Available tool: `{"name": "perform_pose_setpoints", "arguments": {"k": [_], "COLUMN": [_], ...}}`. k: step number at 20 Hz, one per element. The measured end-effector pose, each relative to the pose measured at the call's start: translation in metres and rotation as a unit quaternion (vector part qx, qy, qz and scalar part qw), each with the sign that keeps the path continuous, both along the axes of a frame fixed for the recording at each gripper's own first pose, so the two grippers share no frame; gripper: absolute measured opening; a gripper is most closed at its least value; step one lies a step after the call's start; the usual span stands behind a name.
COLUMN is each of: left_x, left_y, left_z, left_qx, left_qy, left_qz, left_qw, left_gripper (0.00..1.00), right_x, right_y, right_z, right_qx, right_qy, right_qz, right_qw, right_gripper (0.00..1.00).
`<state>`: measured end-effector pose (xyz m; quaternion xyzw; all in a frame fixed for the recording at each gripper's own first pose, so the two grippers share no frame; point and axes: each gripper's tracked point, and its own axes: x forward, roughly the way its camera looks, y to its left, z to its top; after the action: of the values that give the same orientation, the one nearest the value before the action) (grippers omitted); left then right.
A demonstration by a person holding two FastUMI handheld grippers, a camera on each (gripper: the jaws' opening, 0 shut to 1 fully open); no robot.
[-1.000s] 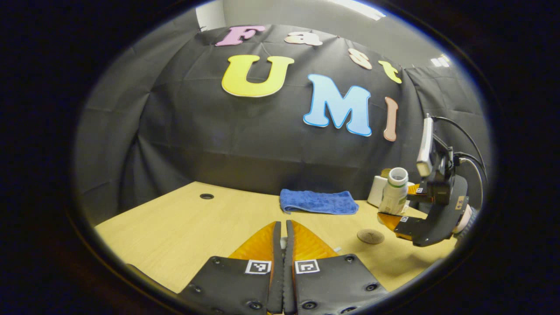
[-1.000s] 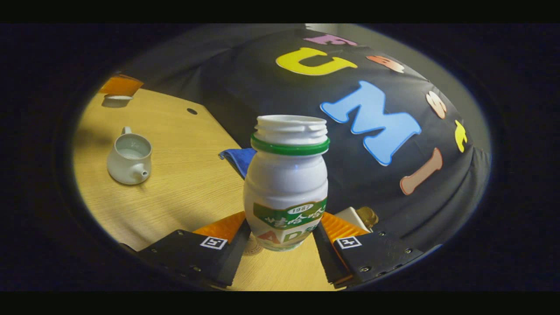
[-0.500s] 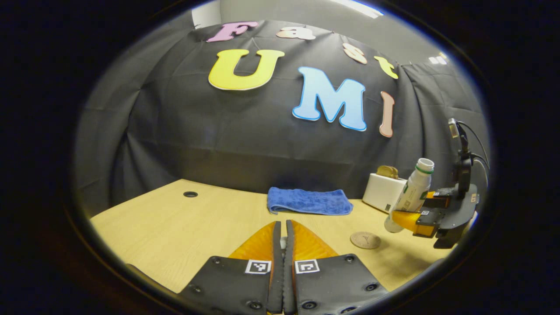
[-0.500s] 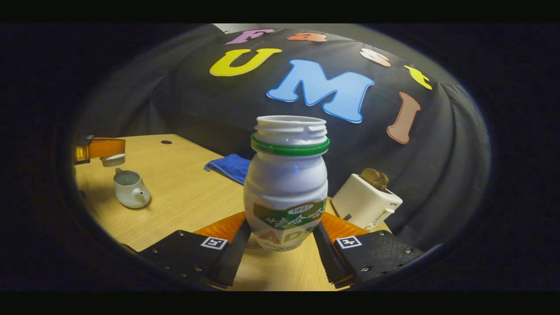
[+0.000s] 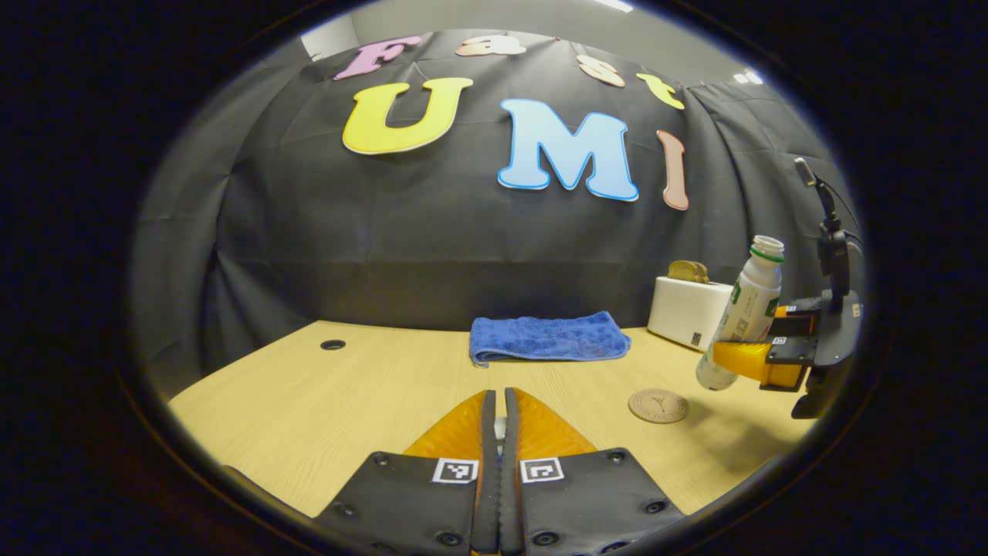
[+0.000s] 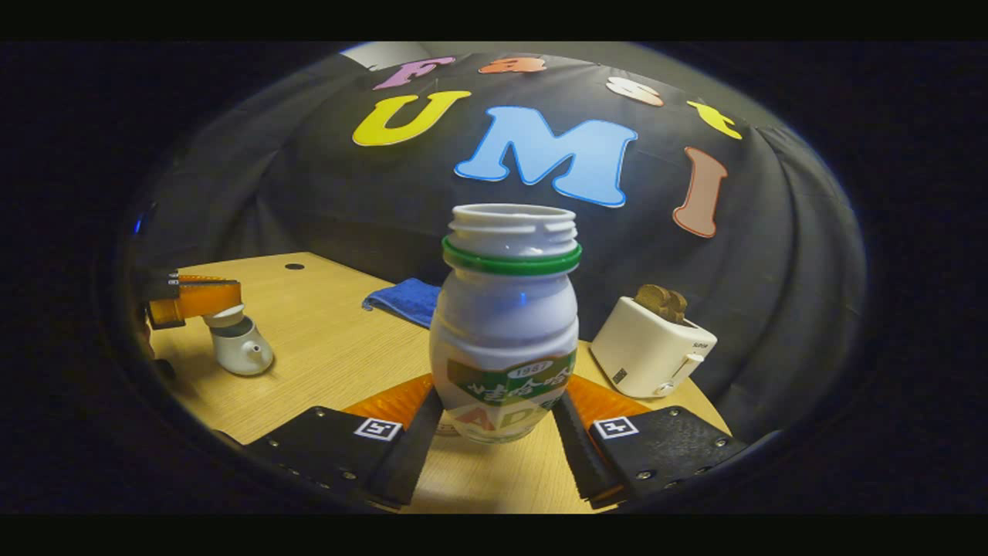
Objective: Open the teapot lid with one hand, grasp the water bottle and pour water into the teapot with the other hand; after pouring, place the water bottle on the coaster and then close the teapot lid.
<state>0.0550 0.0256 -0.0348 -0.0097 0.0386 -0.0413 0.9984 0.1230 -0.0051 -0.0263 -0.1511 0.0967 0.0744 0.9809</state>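
Water bottle (image 6: 503, 324) sits upright, pinched between both fingers of our right gripper (image 6: 498, 421), above the table (image 5: 324, 401) just beside the coaster (image 5: 658, 405). We should lower it straight onto the coaster before releasing. Our left gripper (image 5: 499, 421) is pressed on the lid (image 6: 225, 314) just above the teapot (image 6: 241, 351)

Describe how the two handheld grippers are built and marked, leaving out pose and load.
Each gripper, left gripper and right gripper, has two ribbed, wedge-shaped fingers on flat black screw-fastened plates, each plate bearing a small square black-and-white tag. In the left gripper view, the right gripper's black body carries an upright mount with black cables.
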Motion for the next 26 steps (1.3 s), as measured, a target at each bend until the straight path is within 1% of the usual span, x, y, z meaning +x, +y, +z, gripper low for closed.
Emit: {"name": "perform_pose_setpoints", "arguments": {"k": [6, 7, 8, 11, 13, 14, 15, 16, 17, 18, 21, 26], "left_x": [0.005, 0.006, 0.006, 0.009, 0.010, 0.010, 0.011, 0.009, 0.009, 0.010, 0.008, -0.004], "left_y": [-0.004, -0.004, -0.002, -0.003, -0.003, -0.003, -0.004, -0.004, -0.005, -0.007, -0.008, -0.006], "left_z": [-0.009, -0.011, -0.012, -0.019, -0.018, -0.019, -0.021, -0.019, -0.021, -0.022, -0.020, -0.005], "left_qx": [0.015, 0.016, 0.017, 0.020, 0.025, 0.027, 0.028, 0.026, 0.027, 0.025, 0.022, 0.022], "left_qy": [0.009, 0.009, 0.009, 0.018, 0.014, 0.012, 0.011, 0.012, 0.013, 0.015, 0.013, -0.014], "left_qz": [0.004, 0.006, 0.009, 0.012, 0.015, 0.016, 0.018, 0.019, 0.018, 0.011, 0.012, 0.018], "left_qw": [1.000, 1.000, 1.000, 1.000, 0.999, 0.999, 0.999, 0.999, 0.999, 1.000, 1.000, 1.000], "left_gripper": [0.10, 0.06, 0.10, 0.10, 0.10, 0.06, 0.06, 0.10, 0.11, 0.14, 0.23, 0.23], "right_x": [-0.002, -0.002, -0.003, -0.004, -0.005, -0.005, -0.005, -0.005, -0.005, -0.005, -0.005, -0.001], "right_y": [-0.002, -0.001, -0.001, -0.001, -0.001, -0.001, -0.001, 0.000, -0.001, 0.000, 0.001, 0.009], "right_z": [-0.003, -0.004, -0.004, -0.005, -0.006, -0.007, -0.008, -0.008, -0.009, -0.010, -0.012, -0.022], "right_qx": [0.006, 0.007, 0.008, 0.010, 0.011, 0.011, 0.011, 0.011, 0.012, 0.013, 0.018, 0.039], "right_qy": [0.003, 0.003, 0.003, 0.004, 0.004, 0.006, 0.007, 0.010, 0.012, 0.013, 0.015, 0.030], "right_qz": [0.000, 0.003, 0.004, 0.008, 0.008, 0.009, 0.010, 0.011, 0.013, 0.014, 0.017, 0.030], "right_qw": [1.000, 1.000, 1.000, 1.000, 1.000, 1.000, 1.000, 1.000, 1.000, 1.000, 1.000, 0.998], "right_gripper": [0.76, 0.76, 0.76, 0.75, 0.76, 0.76, 0.76, 0.76, 0.76, 0.76, 0.76, 0.76]}}
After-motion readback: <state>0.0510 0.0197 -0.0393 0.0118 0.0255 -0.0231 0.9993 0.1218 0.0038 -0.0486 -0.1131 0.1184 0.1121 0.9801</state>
